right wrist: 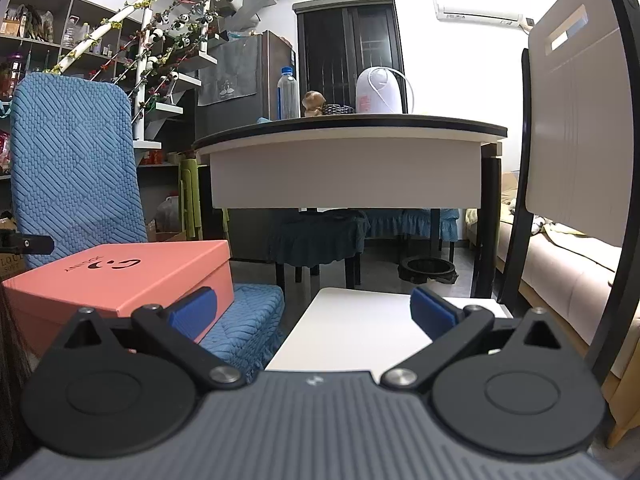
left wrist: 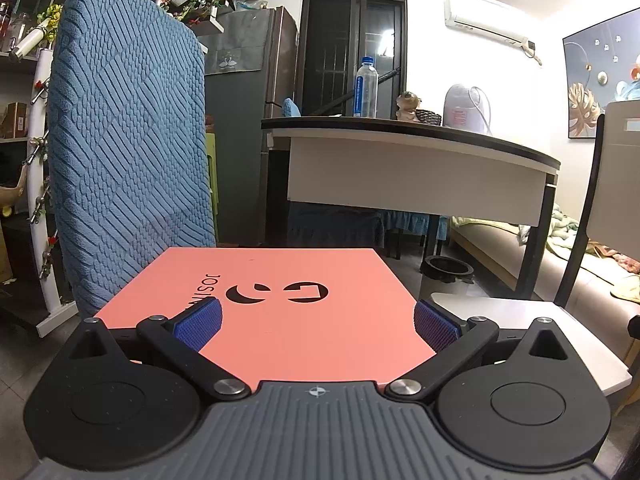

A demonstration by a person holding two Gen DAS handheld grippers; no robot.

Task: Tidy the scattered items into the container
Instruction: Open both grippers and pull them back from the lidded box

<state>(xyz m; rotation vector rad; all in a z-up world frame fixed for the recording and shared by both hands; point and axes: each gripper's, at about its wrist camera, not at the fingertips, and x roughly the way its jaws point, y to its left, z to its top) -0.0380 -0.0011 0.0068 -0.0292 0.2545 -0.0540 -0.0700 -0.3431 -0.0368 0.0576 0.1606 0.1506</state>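
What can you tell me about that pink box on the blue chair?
The pink box is a flat, salmon-coloured cardboard box with its lid shut. Black letters and a big logo are printed on top. It lies flat on the seat of the blue covered chair. The left hand-held gripper hovers open above its near edge; whether the blue pads touch it is unclear.

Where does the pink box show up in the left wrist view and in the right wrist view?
Left wrist: pink box fills lower centre, between the open left gripper's fingers.
Right wrist: lower left, on the blue chair, left of the open right gripper.
Shared landmark: the water bottle on the table.
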